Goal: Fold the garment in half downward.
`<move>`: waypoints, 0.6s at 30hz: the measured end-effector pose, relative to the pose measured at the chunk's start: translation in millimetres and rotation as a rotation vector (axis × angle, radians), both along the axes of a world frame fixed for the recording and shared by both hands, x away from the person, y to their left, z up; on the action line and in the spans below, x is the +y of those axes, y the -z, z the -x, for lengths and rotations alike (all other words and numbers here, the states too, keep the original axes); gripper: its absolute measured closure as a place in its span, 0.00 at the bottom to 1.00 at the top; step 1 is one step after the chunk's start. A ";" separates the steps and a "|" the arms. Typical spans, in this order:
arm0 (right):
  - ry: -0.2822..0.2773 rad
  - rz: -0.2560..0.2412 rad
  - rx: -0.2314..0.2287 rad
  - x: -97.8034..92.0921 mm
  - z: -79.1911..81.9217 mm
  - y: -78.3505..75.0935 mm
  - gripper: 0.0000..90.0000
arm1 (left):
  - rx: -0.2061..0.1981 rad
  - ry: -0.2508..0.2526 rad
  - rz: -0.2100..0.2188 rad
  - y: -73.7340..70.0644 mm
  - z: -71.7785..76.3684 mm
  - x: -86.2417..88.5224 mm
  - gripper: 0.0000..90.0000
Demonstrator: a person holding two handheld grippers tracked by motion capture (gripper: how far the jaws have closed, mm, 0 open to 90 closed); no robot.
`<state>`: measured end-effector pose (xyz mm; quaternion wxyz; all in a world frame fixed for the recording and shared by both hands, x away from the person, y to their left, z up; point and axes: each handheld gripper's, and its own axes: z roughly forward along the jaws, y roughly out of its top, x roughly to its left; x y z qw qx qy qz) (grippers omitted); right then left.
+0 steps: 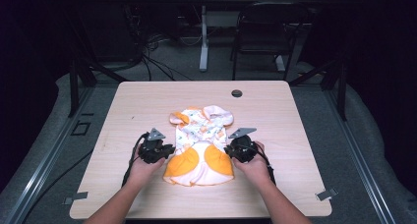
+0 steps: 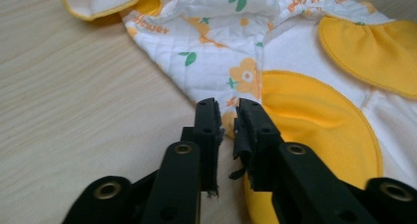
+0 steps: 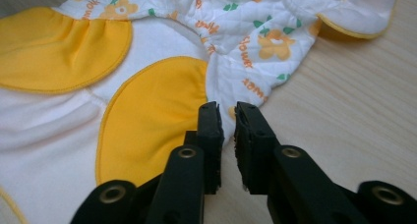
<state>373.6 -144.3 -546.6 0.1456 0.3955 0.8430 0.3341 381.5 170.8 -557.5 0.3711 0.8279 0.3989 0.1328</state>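
A small white quilted baby garment (image 1: 201,140) with flower print and two yellow round patches lies flat mid-table, sleeves toward the far side. My left gripper (image 1: 169,149) is at its left edge by the waist. In the left gripper view the gripper (image 2: 228,117) has its jaws nearly together, and the hem of the garment (image 2: 236,62) runs between the tips. My right gripper (image 1: 227,149) is at the right edge. In the right gripper view the gripper (image 3: 227,115) is closed the same way on the edge of the garment (image 3: 162,42).
The wooden table (image 1: 147,101) has a dark round cable hole (image 1: 236,93) near its far edge. A black chair (image 1: 265,32) and a white desk leg (image 1: 203,42) stand on the floor beyond. A hand holds each gripper from the near side.
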 end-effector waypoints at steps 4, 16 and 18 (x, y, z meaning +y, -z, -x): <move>0.000 0.017 0.020 8.5 -10.0 3.9 0.98 | 0.000 0.010 0.000 1.6 -6.1 -10.1 0.98; -0.030 0.060 0.052 22.6 -18.0 17.9 1.00 | 0.030 0.042 -0.049 17.2 -11.9 -22.2 1.00; -0.034 0.060 0.056 22.4 -17.7 18.1 1.00 | 0.029 0.047 -0.052 17.2 -11.4 -21.9 1.00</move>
